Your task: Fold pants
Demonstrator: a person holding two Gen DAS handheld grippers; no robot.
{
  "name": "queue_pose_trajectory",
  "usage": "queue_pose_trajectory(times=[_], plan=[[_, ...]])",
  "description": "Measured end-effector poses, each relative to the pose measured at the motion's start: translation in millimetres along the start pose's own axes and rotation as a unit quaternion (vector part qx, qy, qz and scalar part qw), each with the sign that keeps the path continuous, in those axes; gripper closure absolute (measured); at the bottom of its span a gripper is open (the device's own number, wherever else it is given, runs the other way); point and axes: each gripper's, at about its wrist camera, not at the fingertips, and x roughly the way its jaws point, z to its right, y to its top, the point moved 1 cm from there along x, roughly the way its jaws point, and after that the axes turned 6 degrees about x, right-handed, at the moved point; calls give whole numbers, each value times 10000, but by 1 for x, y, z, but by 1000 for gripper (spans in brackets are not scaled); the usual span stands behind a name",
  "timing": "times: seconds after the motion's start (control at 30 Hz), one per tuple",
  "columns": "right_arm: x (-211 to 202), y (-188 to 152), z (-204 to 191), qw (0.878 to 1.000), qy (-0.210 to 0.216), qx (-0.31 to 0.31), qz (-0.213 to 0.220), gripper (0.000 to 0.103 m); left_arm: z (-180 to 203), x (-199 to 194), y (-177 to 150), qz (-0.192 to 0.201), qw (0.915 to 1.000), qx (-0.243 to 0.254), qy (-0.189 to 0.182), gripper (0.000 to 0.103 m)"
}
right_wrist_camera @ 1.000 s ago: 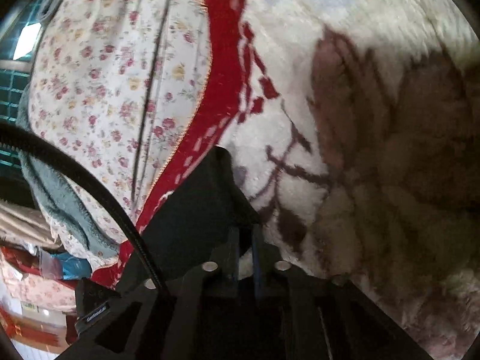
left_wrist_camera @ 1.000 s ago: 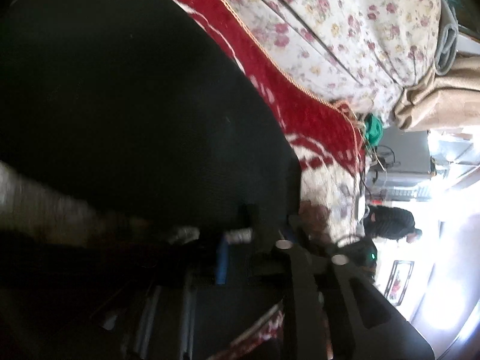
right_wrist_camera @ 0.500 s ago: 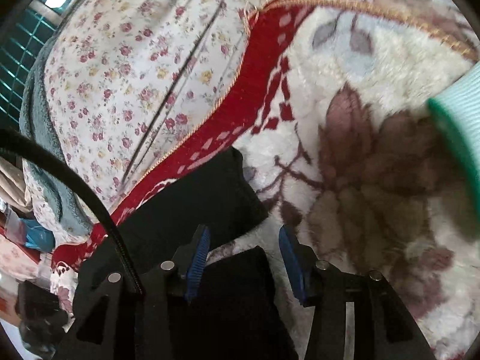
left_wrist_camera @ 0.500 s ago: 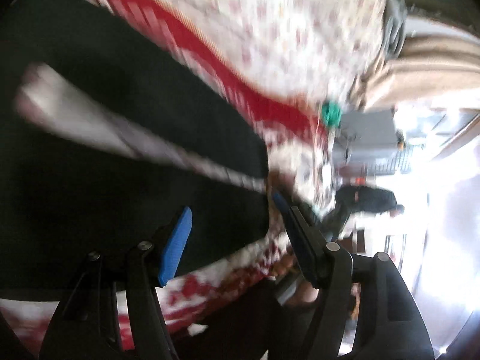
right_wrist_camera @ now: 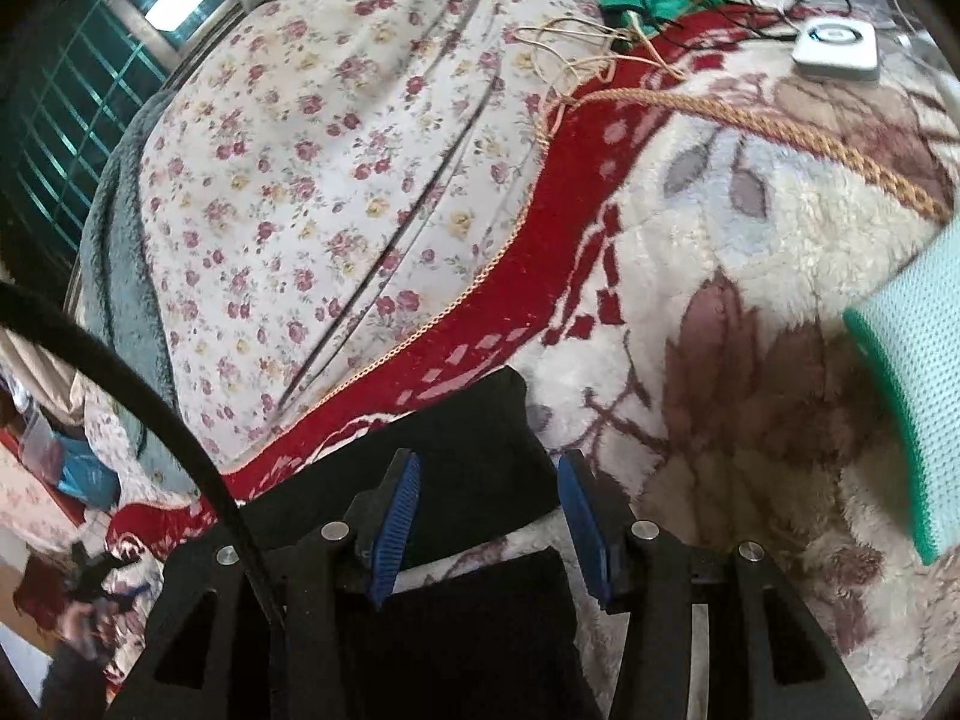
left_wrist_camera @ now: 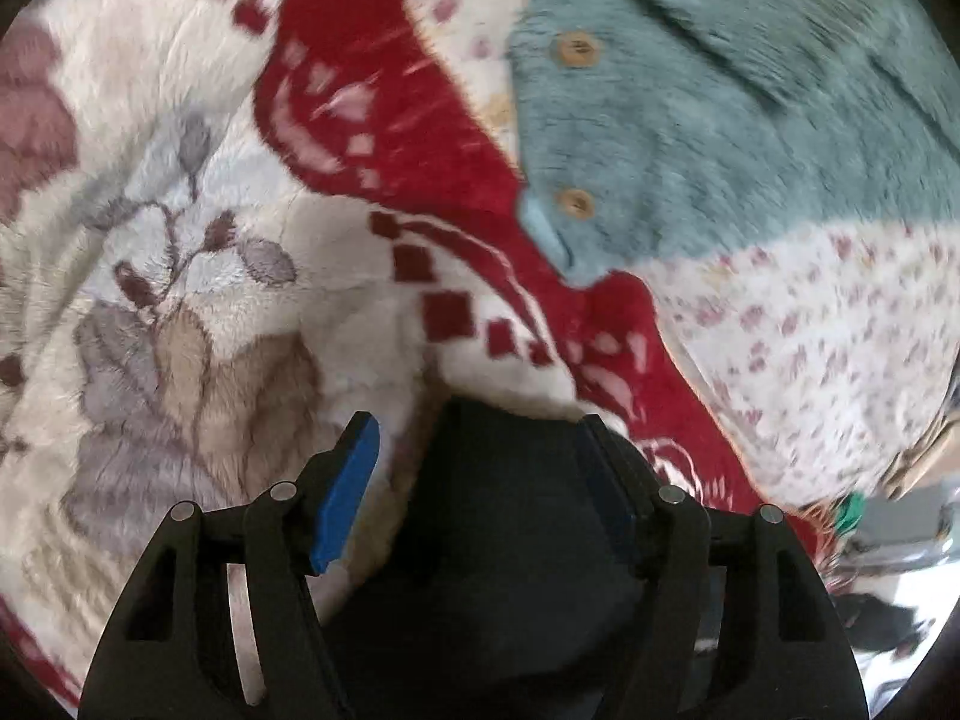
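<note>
Plush blanket [right_wrist_camera: 780, 228] bears black pants [right_wrist_camera: 468, 450]; both grippers released, jaws just opened, no legible writing.

The pants [right_wrist_camera: 456, 480] lie on the blanket [right_wrist_camera: 750, 252], with the quilt [right_wrist_camera: 336, 180] behind them to the left, the small box [right_wrist_camera: 835, 48] far behind them to the right, and the fuzzy top [left_wrist_camera: 720, 138] on the quilt.
</note>
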Motion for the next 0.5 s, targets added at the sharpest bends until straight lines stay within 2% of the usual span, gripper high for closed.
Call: queue_pose_trajectory(times=[0.07,0.13,0.27,0.37,0.47,0.5], plan=[[2,0,1,10000,-4,45,-16,57,-8,15,3,-181,9998,-18,-19,35],[3,0,1,10000,-3,59,-20,57,-7,21,4,-185,9998,80,73,35],[6,0,0,10000,-18,36,-48,57,-3,29,7,-154,9992,356,-6,35],[7,-1,1,10000,-45,54,-69,57,3,35,10,-270,9975,613,-213,35],[7,-1,2,9999,-69,58,-53,57,12,39,6,-535,9924,894,-650,35],[7,-1,2,9999,-74,52,-48,57,15,42,5,-596,9912,993,-646,35]])
